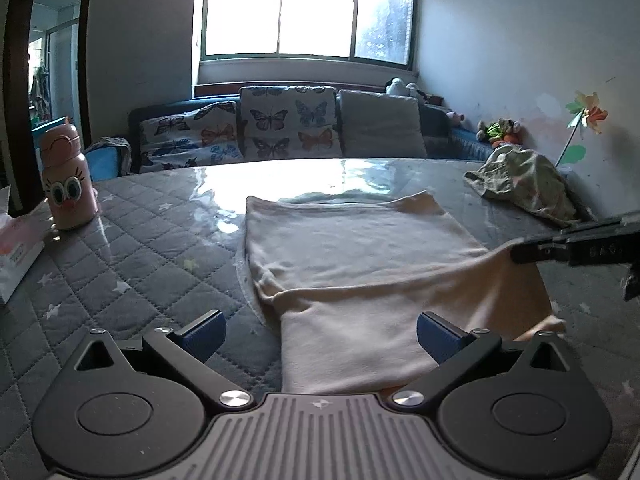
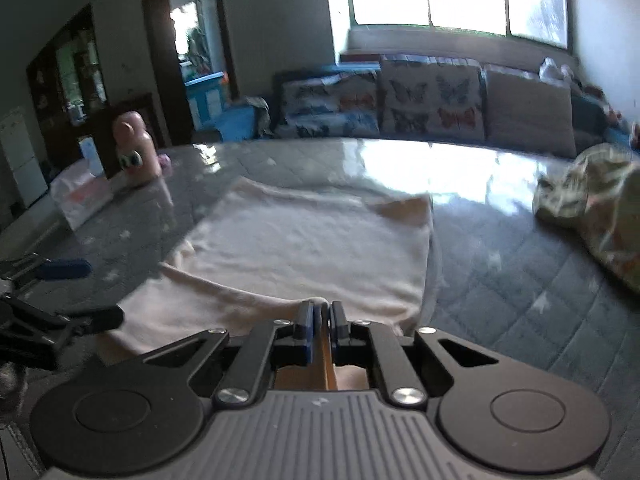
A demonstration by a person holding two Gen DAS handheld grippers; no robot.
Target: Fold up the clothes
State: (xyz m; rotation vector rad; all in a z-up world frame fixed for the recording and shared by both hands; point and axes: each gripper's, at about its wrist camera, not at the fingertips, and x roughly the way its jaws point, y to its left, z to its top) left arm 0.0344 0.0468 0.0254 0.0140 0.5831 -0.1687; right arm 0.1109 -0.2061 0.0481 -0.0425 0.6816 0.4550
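A cream garment (image 1: 360, 256) lies partly folded on the quilted grey table (image 1: 140, 256). My left gripper (image 1: 320, 334) is open, its blue fingertips (image 1: 204, 332) on either side of the garment's near edge, holding nothing. My right gripper (image 2: 320, 320) is shut on the near edge of the cream garment (image 2: 304, 240) and lifts that edge slightly. The right gripper also shows at the right edge of the left wrist view (image 1: 516, 250), pinching the cloth. The left gripper shows at the left of the right wrist view (image 2: 72, 292).
A pink owl-faced bottle (image 1: 68, 184) and a tissue pack (image 1: 16, 252) stand at the table's left. A crumpled green patterned garment (image 1: 524, 184) lies at the far right. A sofa with butterfly cushions (image 1: 288, 124) stands behind the table under a window.
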